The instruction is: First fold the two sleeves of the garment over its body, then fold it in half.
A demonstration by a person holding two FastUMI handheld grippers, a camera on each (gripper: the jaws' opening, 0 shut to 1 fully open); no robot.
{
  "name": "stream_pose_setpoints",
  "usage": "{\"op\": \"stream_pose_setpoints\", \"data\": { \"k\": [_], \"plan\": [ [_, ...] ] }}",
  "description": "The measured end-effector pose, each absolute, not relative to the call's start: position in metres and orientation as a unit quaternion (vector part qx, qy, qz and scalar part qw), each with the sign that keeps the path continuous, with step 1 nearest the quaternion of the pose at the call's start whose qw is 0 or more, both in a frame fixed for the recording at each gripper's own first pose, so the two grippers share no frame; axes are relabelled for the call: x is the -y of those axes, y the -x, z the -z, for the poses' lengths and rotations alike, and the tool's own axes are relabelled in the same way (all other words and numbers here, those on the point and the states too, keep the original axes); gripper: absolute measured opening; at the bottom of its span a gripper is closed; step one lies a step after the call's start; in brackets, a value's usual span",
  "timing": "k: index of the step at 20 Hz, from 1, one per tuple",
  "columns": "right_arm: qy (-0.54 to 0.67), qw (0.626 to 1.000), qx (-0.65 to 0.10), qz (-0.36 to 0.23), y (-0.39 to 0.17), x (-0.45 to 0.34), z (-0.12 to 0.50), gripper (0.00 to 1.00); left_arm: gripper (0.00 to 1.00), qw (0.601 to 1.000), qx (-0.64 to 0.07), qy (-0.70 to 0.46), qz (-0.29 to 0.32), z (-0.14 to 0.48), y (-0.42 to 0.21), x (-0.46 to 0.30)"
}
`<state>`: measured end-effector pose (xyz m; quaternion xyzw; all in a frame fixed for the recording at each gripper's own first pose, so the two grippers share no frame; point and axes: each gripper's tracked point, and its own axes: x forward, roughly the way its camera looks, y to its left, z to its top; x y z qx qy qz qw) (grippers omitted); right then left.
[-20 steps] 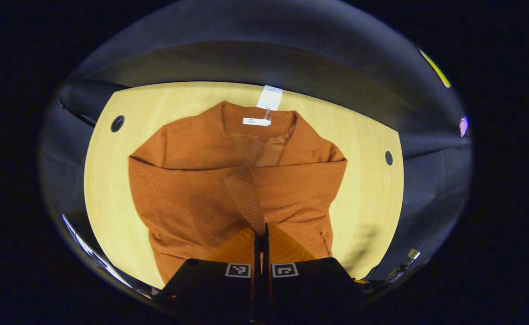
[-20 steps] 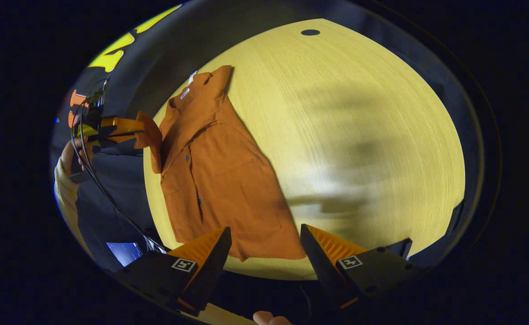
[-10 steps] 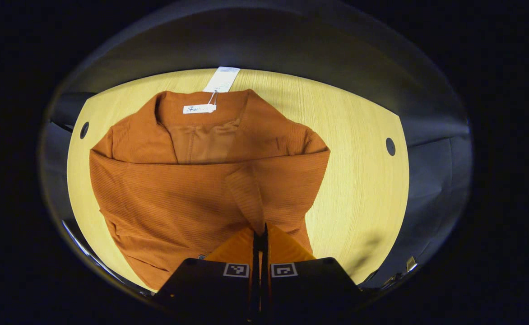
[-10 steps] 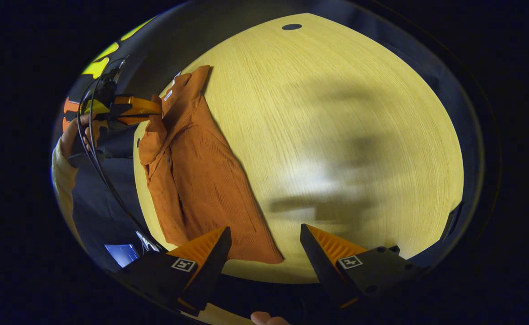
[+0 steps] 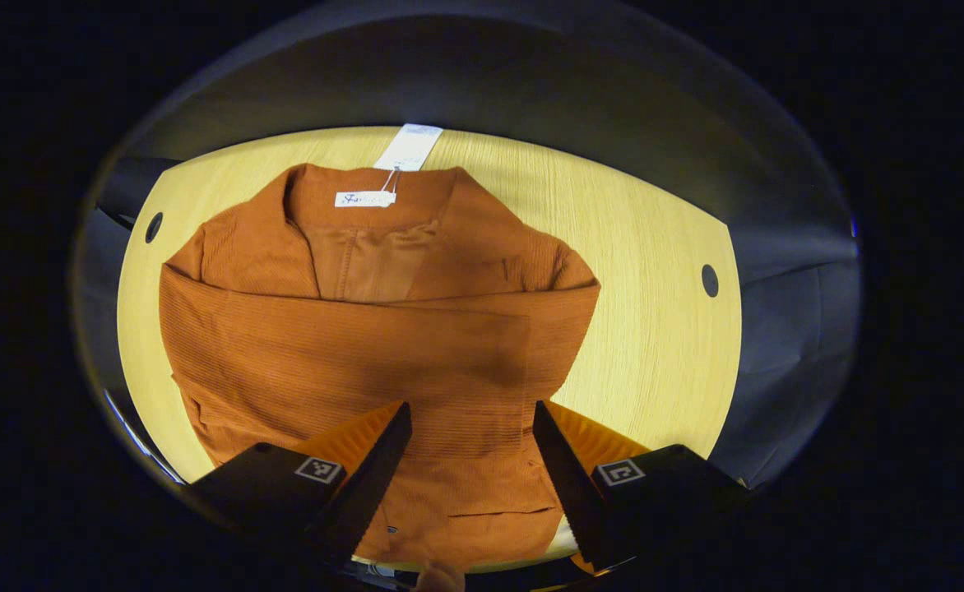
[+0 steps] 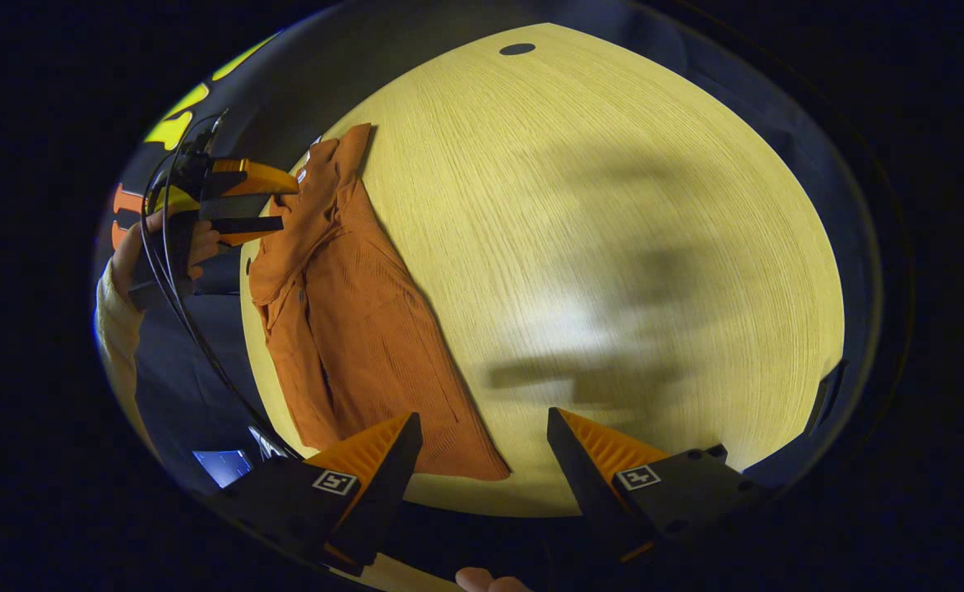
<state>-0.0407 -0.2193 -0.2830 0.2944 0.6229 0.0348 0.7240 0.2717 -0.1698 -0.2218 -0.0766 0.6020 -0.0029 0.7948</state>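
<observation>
Lying flat on the table (image 5: 655,238), the garment (image 5: 367,329) spreads toward twelve o'clock from the left gripper (image 5: 470,427), fingers apart, empty; right gripper (image 6: 484,436) hovers likewise spread.

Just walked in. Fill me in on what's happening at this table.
A person with a two-finger gripper in each hand is folding an orange garment on a light wooden table. A sleeve lies folded across its body, below the collar with its white tag. The left gripper hangs open just above that sleeve, holding nothing. The right gripper is open too, off by the garment's lower corner. The fold in half is not yet done.
</observation>
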Motion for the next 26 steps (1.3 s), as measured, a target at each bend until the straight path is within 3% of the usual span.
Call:
{"op": "stream_pose_setpoints", "data": {
  "k": [4,5,9,15,16,17,21,22,26],
  "plan": [
    [-0.286,0.733,-0.615,-0.041,0.045,0.213,0.272,0.98,0.97,0.788,-0.608,0.096,0.012,0.203,-0.248,0.167],
    [-0.288,0.734,-0.613,-0.044,0.045,0.210,0.268,0.94,0.97,0.796,-0.596,0.104,0.033,0.195,-0.245,0.169],
    [-0.288,0.740,-0.606,-0.044,0.048,0.205,0.260,0.98,0.97,0.819,-0.561,0.097,0.074,0.177,-0.212,0.141],
    [-0.270,0.751,-0.600,-0.059,0.051,0.188,0.247,0.98,0.97,0.823,-0.543,0.163,0.048,0.169,-0.148,0.081],
    [-0.267,0.750,-0.601,-0.062,0.053,0.184,0.248,0.94,0.97,0.823,-0.542,0.166,0.046,0.171,-0.137,0.068],
    [-0.261,0.751,-0.604,-0.062,0.054,0.181,0.250,0.98,0.98,0.821,-0.543,0.170,0.042,0.174,-0.124,0.055],
    [-0.246,0.750,-0.610,-0.068,0.060,0.166,0.255,0.98,0.97,0.819,-0.544,0.182,0.028,0.179,-0.075,0.011],
    [-0.240,0.750,-0.612,-0.071,0.063,0.162,0.255,0.94,0.97,0.817,-0.547,0.180,0.024,0.183,-0.061,0.002],
    [-0.210,0.753,-0.617,-0.093,0.068,0.152,0.257,0.98,0.97,0.809,-0.559,0.179,0.018,0.202,-0.016,-0.028]
  ]
}}
